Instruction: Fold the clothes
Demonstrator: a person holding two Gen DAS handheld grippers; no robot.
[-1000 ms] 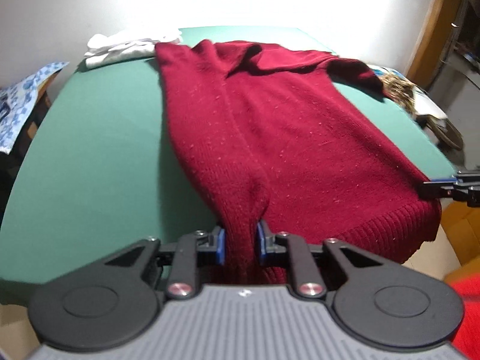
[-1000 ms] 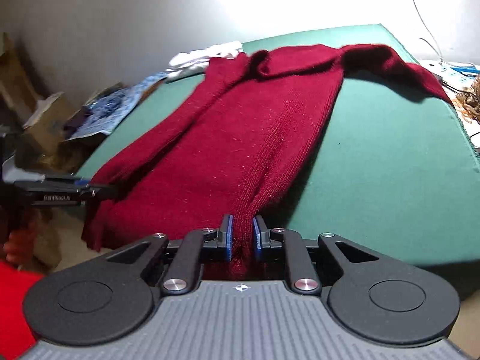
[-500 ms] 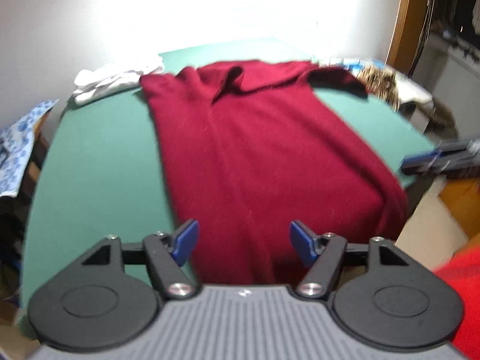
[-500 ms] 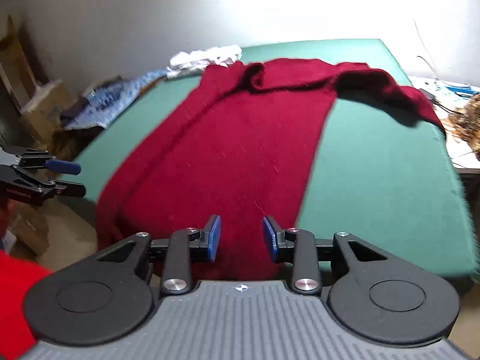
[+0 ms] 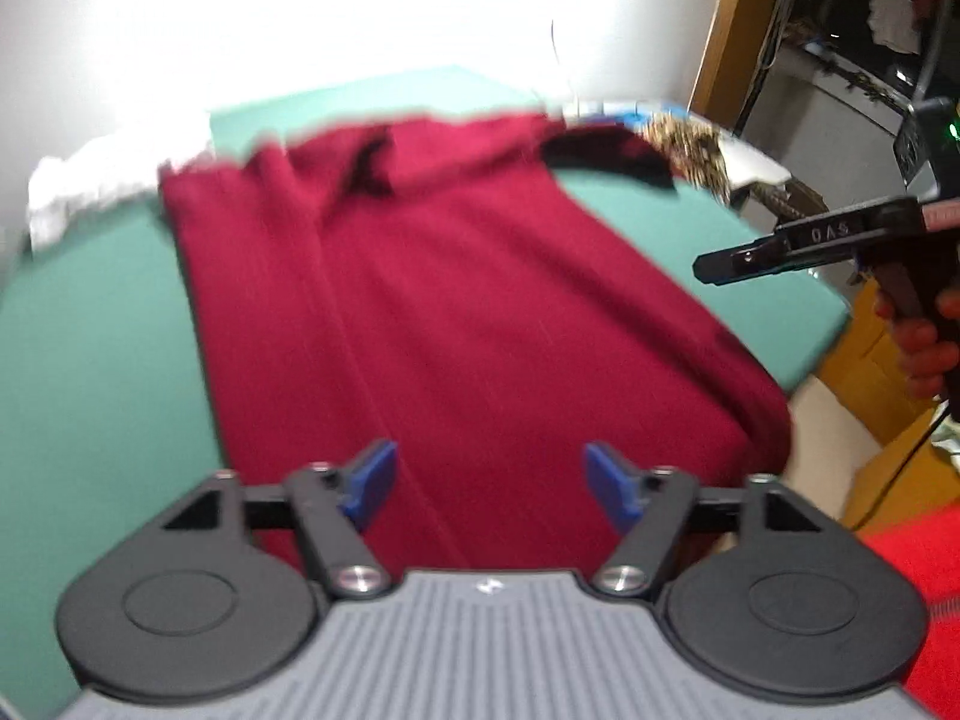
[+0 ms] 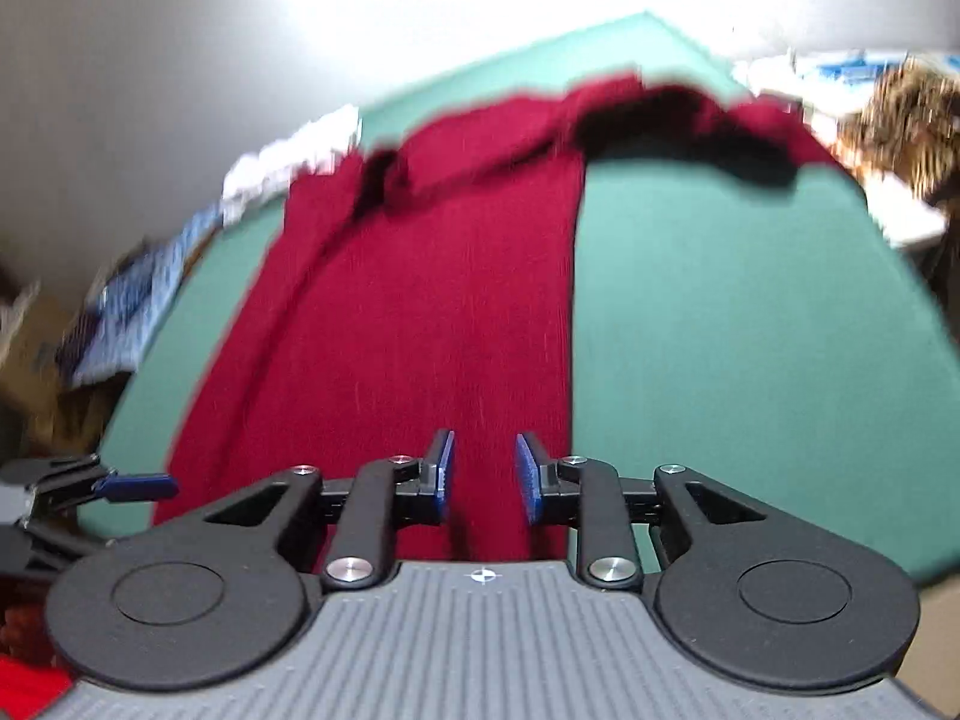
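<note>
Left wrist view: red sweater [image 5: 468, 312] runs lengthwise toward 12 o'clock on the green table [image 5: 96, 348]; left claw [image 5: 489, 480] and right claw [image 6: 483, 471] gape empty over its hem.

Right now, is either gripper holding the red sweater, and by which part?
Neither. The left gripper and right gripper are both open above the hem end of the red sweater, gripping nothing.
</note>
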